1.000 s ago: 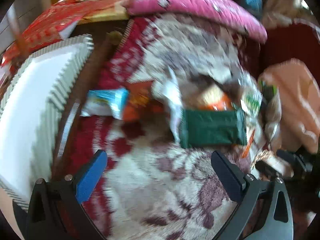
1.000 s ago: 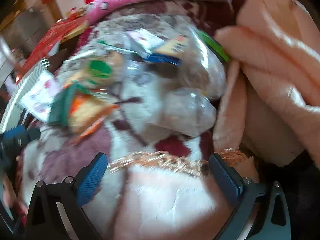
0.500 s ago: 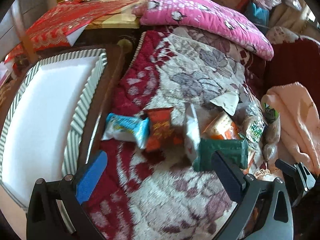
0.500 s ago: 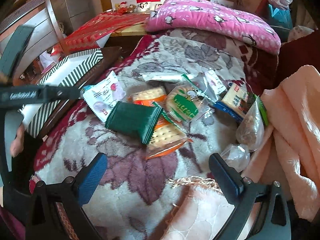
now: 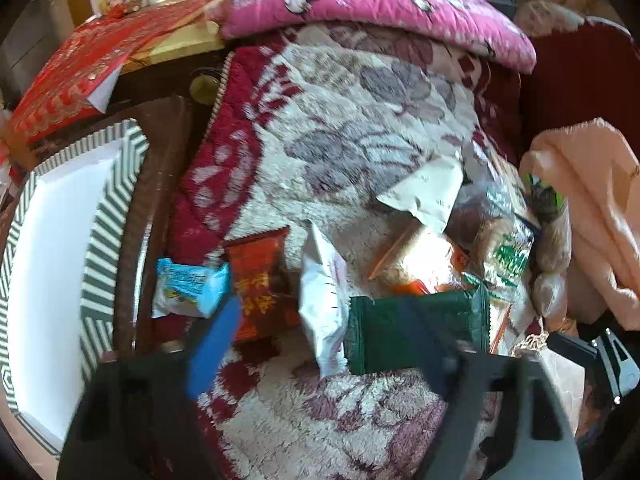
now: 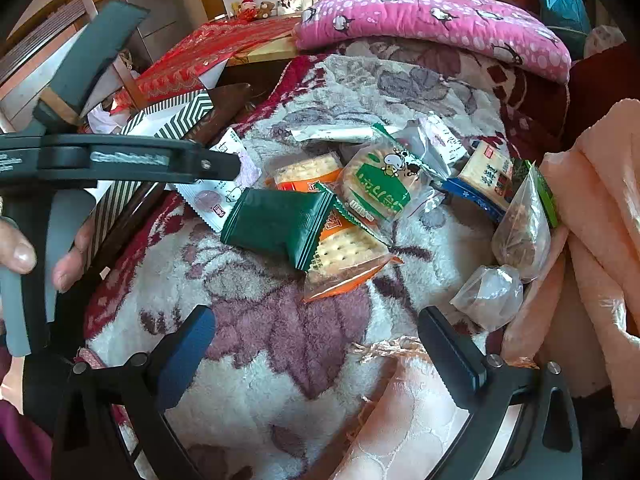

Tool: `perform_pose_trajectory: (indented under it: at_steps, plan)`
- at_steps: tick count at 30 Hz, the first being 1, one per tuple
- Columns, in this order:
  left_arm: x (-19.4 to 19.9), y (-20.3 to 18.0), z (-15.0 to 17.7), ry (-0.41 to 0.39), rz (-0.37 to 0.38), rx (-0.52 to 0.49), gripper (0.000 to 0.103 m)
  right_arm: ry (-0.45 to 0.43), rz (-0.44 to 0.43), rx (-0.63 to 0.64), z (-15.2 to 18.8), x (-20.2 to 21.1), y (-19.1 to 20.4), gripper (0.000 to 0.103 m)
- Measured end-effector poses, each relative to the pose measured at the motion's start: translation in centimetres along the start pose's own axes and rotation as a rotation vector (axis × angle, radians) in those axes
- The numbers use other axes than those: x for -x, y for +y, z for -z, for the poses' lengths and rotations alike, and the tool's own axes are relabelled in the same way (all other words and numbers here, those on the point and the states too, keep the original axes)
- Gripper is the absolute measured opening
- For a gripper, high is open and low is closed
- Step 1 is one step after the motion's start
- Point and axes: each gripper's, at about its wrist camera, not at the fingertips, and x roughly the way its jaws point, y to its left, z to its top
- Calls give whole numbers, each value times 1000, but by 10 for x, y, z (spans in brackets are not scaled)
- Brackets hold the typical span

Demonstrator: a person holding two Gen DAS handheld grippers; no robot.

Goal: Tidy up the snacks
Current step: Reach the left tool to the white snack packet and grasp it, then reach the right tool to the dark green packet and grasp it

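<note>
A pile of snack packs lies on a flowered blanket [image 6: 280, 340]. In the left wrist view I see a blue pack [image 5: 188, 288], a red pack [image 5: 260, 284], a white pack [image 5: 324, 300] and a dark green pack [image 5: 416, 328]. My left gripper [image 5: 320, 344] is open, low over these packs, its image blurred. In the right wrist view the green pack [image 6: 280, 224] lies on cracker packs [image 6: 344, 256], beside a green-labelled pack [image 6: 380, 188]. My right gripper [image 6: 316, 344] is open and empty, short of the pile. The left gripper [image 6: 120, 160] shows at the left there.
A white box with a green striped rim [image 5: 100, 216] stands left of the blanket, past a brown wooden edge [image 5: 144, 216]. A pink pillow [image 6: 432, 20] lies behind. A peach cloth [image 6: 600, 240] bunches at the right. A red-covered table [image 6: 208, 52] stands behind.
My left gripper has dropped closer to the packs and its jaws have narrowed somewhat. My right gripper has barely shifted in the last half second, after pulling back from the pile.
</note>
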Motion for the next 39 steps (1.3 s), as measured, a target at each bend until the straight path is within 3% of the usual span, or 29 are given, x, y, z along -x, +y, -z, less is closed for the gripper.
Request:
perform_pose_trajectory:
  at_steps: [2,3,4,5,14,20,24,34,37,39]
  plan:
    - [-8,-1,1,27,16,-1,36,2,-6,-5,0,0,-1,101]
    - [-10,0,1,33,27,3,31,3,-8,-5,0,0,-2,101]
    - [-12,2,2,41,45,12,18,4,-12,-4,0,0,-2,99]
    - [-13,4,3,49,54,21,17,7,-17,-1,0,0,-2,97]
    - [13,24,12,13,66,64,16,32,-47,122,-15,-4,13,93]
    - [31,36,24,6,60,83,16,67,-45,370,-39,-17,33,90]
    - [39,41,32,2,53,87,16,127,-15,532,-51,-32,45,81]
    - [49,55,44,-4,54,119,16,293,64,842,-62,-70,63,79]
    - [48,57,45,1,54,126,16,343,70,877,-65,-79,68,62]
    - [48,58,46,4,56,128,16,358,98,895,-64,-84,71,55]
